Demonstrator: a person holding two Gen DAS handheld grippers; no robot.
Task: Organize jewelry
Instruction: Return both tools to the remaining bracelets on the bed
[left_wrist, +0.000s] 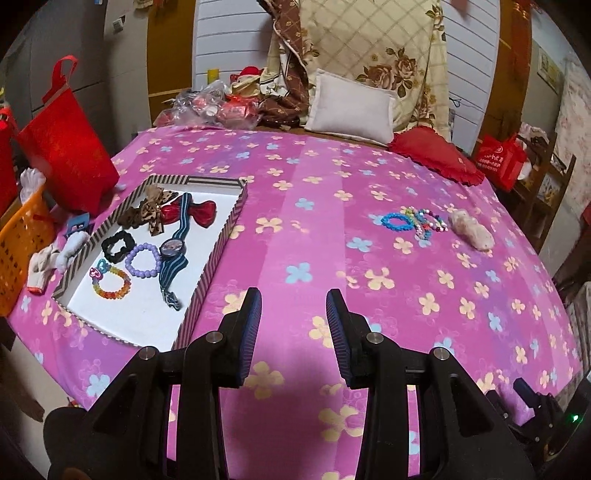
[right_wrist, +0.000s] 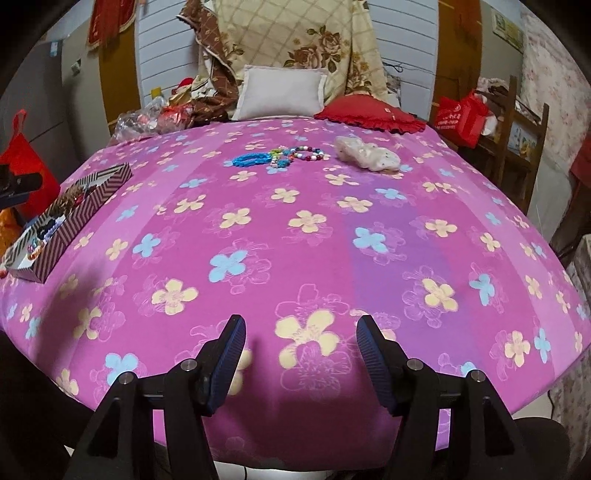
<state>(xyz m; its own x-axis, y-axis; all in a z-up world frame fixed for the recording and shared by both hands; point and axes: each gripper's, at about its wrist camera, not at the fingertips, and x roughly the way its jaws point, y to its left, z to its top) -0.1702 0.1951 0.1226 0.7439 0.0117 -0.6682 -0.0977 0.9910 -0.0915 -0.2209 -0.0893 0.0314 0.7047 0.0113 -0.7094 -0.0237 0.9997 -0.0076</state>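
A striped shallow box (left_wrist: 221, 236) lies on the pink flowered bed at the left. It holds a red bow (left_wrist: 192, 216), a leopard bow (left_wrist: 147, 210), a black scrunchie (left_wrist: 117, 245), a purple bead bracelet (left_wrist: 143, 260), a rainbow bracelet (left_wrist: 110, 282) and a blue striped watch (left_wrist: 173, 254). A blue bracelet (left_wrist: 397, 221) and multicoloured bead bracelets (left_wrist: 424, 223) lie at the far right, beside a fluffy pink-white hair piece (left_wrist: 472, 230). My left gripper (left_wrist: 293, 306) is open and empty, near the box's front corner. My right gripper (right_wrist: 301, 328) is open and empty, far short of the bracelets (right_wrist: 280, 157); the box (right_wrist: 92, 201) is at its left.
A red gift bag (left_wrist: 66, 147), an orange basket (left_wrist: 18, 243) and white gloves (left_wrist: 48, 260) sit left of the box. Pillows (left_wrist: 351, 107), a red cushion (left_wrist: 436, 155) and plastic-wrapped items (left_wrist: 207, 103) line the headboard. A wooden chair with a red bag (right_wrist: 461, 114) stands right.
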